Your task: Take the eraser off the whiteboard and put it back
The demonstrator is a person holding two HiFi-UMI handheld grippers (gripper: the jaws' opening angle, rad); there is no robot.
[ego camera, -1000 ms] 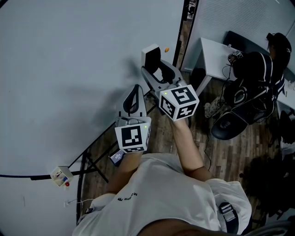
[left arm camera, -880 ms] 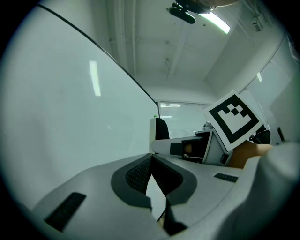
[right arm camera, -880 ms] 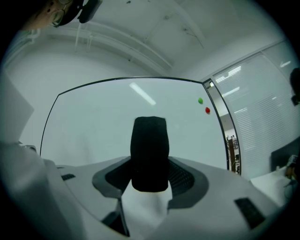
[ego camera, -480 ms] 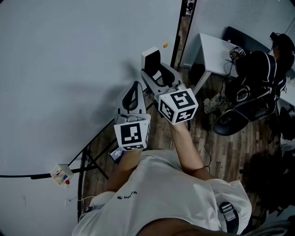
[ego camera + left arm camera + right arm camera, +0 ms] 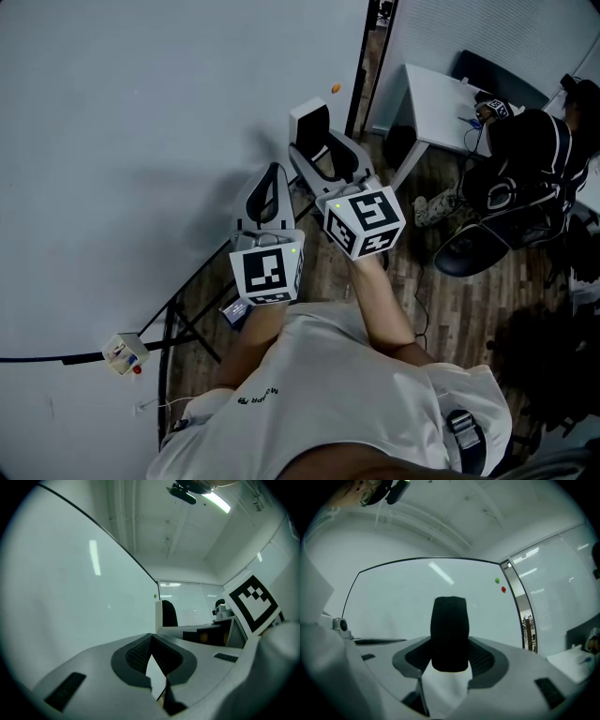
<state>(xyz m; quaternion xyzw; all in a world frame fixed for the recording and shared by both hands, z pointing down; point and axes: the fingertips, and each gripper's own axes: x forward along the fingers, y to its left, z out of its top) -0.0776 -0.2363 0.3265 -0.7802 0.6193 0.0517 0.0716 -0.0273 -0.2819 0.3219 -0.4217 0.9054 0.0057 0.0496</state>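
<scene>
One eraser (image 5: 449, 620) clamped in right gripper (image 5: 450, 656) | left gripper (image 5: 151, 639) pinched shut, empty | shirt print (image 5: 255, 403) illegible

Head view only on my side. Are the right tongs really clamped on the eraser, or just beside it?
Observer: Clamped; the right gripper view shows the eraser gripped between the right tongs.
Operator: And the left tongs?
Observer: Shut, tips together, nothing between them.
Operator: Anything else on the whiteboard?
Observer: A green dot and a red dot near its right edge.
</scene>
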